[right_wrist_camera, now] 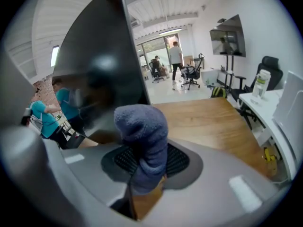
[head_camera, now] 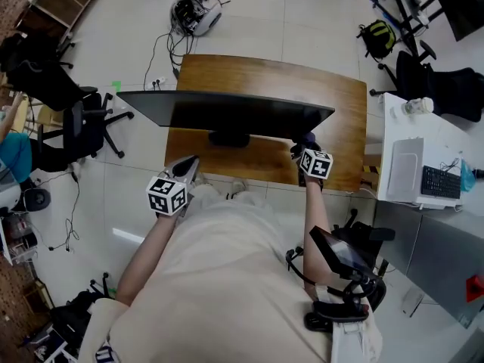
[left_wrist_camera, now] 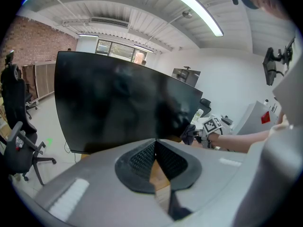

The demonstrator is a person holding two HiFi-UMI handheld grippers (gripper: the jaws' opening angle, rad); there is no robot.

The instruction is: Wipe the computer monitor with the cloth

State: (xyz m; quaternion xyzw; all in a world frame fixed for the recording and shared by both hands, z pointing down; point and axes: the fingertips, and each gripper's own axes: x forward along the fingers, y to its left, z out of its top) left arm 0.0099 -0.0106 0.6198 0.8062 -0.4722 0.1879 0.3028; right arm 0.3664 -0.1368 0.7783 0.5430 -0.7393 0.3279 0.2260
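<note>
With the right gripper (head_camera: 305,148) clamped on the bunched cloth (right_wrist_camera: 142,131) by the right end of the monitor (head_camera: 227,113), probably sweep leftward along the screen toward the left gripper (left_wrist_camera: 155,145), closed empty off the front edge of the table (head_camera: 344,119).

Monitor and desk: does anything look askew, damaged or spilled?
Nothing stands out. The monitor stands upright on the desk, no cracks showing; the right gripper pinches the cloth by the monitor's right edge.
</note>
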